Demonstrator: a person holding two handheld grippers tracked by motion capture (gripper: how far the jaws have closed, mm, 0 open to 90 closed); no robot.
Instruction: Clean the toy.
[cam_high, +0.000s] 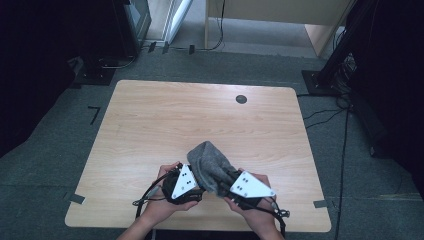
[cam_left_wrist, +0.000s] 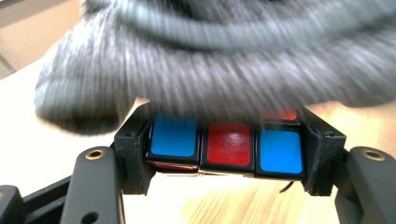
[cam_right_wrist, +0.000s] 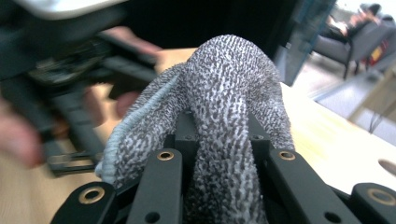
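On pale wood table (cam_high: 150, 120) (grey carpet (cam_high: 50, 165) around), grey sock (cam_high: 210, 162).

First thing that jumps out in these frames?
The grey knitted cloth, bunched up near the front edge of the wooden table, held between both hands. The right tongs are shut on a fold of it. The left tongs are closed beneath its blurred edge; whether they pinch any of it is unclear, and their pads show blue and red.

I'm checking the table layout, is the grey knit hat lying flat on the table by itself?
No, the grey knit hat is bunched up between the left claw and the right claw.
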